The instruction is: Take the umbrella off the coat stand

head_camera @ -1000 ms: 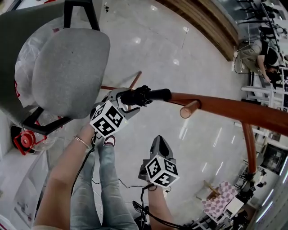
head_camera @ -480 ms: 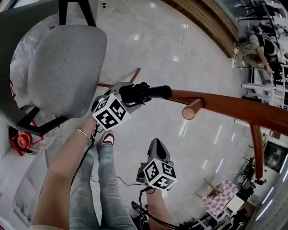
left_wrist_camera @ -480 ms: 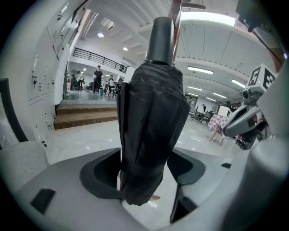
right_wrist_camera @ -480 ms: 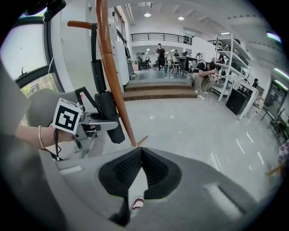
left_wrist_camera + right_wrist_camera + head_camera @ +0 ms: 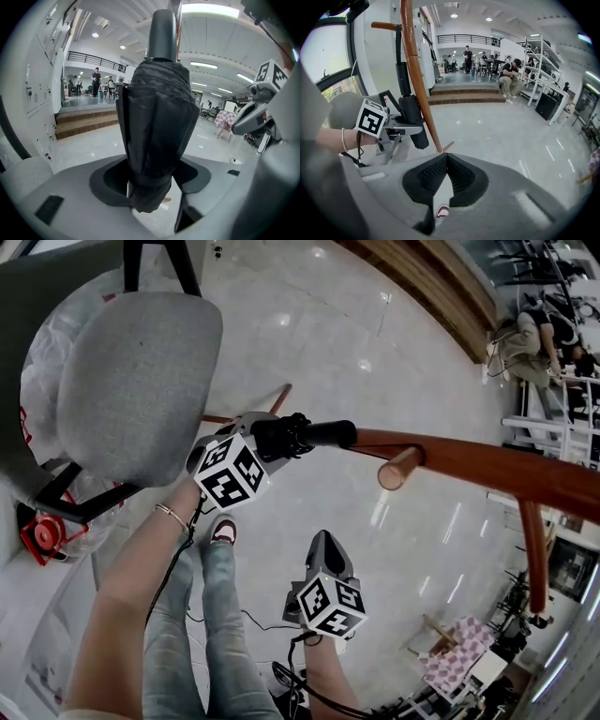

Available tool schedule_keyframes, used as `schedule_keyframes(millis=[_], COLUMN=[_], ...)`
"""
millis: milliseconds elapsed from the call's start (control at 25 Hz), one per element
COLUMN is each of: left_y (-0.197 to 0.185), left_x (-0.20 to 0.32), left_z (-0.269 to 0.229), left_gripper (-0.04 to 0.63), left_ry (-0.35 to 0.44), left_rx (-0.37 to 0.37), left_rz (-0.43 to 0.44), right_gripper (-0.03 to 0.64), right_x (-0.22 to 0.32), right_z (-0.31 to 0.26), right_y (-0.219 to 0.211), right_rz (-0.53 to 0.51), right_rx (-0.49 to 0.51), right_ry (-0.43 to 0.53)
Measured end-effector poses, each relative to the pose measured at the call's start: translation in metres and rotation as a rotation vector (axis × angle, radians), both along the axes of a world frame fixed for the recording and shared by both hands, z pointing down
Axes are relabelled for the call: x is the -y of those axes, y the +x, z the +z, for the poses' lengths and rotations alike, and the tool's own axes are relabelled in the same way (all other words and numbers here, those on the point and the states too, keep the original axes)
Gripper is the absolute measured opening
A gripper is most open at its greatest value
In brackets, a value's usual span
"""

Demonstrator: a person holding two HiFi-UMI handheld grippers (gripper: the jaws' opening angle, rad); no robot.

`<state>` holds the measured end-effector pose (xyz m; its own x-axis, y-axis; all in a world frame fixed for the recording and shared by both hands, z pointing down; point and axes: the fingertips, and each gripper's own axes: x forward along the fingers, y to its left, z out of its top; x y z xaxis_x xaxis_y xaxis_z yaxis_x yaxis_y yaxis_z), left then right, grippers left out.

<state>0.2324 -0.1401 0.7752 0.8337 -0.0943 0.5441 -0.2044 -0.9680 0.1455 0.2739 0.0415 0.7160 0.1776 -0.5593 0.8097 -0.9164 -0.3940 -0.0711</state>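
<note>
My left gripper's (image 5: pixel 272 439) jaws have just been closing round the umbrella (image 5: pixel 157 131) and aren't pinching yet. I'd clamp firmly, then lift it off the coat stand (image 5: pixel 487 465). The right gripper's (image 5: pixel 325 545) jaws are together.

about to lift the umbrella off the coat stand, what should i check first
1. The umbrella between the jaws of the left gripper: ok; they have just been closing around its folded canopy.
2. Pads pressing firmly on it: cannot tell.
3. It hangs from the upper peg: ok, not yet lifted.
4. How it hooks over that peg: cannot tell.
5. The right gripper out of the way: ok; shut, empty, apart from the coat stand.
6. Room beside the left gripper: probably not ok; the grey chair sits close.
</note>
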Motion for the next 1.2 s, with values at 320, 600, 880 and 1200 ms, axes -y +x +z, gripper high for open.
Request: schedule_keyframes(millis=[320, 600, 880, 1200], left_y=[-0.006, -0.013, -0.023, -0.035], left_x=[-0.001, -0.005, -0.004, -0.003], left_z=[-0.002, -0.005, -0.023, -0.048], left_gripper=[0.236, 0.235, 0.235, 0.235], left_ry=[0.017, 0.026, 0.025, 0.035], left_rx=[0.014, 0.041, 0.02, 0.005], left_rz=[-0.033, -0.037, -0.068, -0.085], right_gripper=[0.005, 0.005, 0.005, 0.005], right_x=[-0.004, -0.006, -0.004, 0.0], right_z=[-0.003, -0.007, -0.016, -0.029], right_y=[0.003, 0.003, -0.002, -0.007], right_rz=[0.009, 0.011, 0.002, -0.005], right_rx=[-0.002, 0.001, 0.001, -0.002], right_ry=[-0.001, 0.004, 0.008, 0.021])
